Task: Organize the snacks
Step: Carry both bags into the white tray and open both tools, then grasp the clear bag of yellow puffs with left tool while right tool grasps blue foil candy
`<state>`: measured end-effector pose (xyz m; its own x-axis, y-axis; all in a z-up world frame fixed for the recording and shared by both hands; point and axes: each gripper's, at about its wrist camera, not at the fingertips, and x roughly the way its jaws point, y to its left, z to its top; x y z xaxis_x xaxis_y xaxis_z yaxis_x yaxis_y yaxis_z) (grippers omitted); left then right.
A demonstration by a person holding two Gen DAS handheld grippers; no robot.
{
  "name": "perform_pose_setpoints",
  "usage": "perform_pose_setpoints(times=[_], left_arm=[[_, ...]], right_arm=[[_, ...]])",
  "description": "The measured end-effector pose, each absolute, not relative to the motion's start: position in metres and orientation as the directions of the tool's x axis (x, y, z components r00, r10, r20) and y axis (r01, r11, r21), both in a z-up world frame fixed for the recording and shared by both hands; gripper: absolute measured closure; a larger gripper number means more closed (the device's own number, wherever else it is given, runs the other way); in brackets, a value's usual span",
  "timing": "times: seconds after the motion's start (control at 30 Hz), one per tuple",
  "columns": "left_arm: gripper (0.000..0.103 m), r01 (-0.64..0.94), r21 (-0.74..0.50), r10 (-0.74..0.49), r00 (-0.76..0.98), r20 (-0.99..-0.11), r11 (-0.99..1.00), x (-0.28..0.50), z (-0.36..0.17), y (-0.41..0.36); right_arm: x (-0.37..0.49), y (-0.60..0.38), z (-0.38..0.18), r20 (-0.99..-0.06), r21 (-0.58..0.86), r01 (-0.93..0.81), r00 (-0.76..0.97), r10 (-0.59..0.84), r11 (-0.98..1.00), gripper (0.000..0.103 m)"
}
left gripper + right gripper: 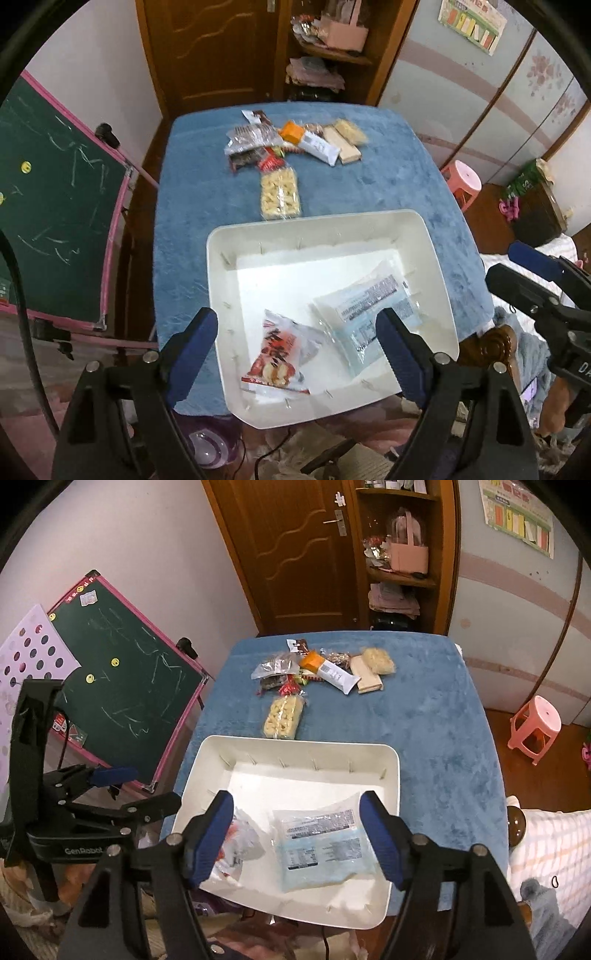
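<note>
A white bin point(225, 254) point(207, 749) stands at the near edge of a blue-covered table point(388, 173) point(436, 716). In it lie a red-and-white snack bag point(280, 354) point(240, 834) and a pale blue packet point(369, 306) point(321, 849). A pile of snacks point(291, 142) point(321, 670) lies at the table's far side, with a clear pack of yellow biscuits point(279, 195) point(283, 716) just beyond the bin. My left gripper point(297, 339) is open and empty above the bin's near part. My right gripper point(297, 823) is open and empty above the blue packet.
A green chalkboard with a pink frame point(51, 206) point(125, 686) stands left of the table. A pink stool point(463, 181) point(535, 727) is on the right. A wooden door point(295, 546) and a shelf point(399, 554) are behind the table.
</note>
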<state>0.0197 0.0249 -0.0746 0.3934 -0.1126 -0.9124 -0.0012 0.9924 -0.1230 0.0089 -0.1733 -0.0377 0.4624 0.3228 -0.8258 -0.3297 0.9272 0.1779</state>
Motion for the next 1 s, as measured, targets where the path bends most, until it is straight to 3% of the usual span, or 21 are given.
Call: perform_pose_setpoints(times=[1.0], left_arm=[[0.016,-0.070,-0.122,-0.087,0.372,-0.924,0.990,0.061,-0.083,0.056]], right_arm=[[0.057,-0.131,-0.066,-0.884,0.156,-0.371,0.361,0.297,0.915,0.032]])
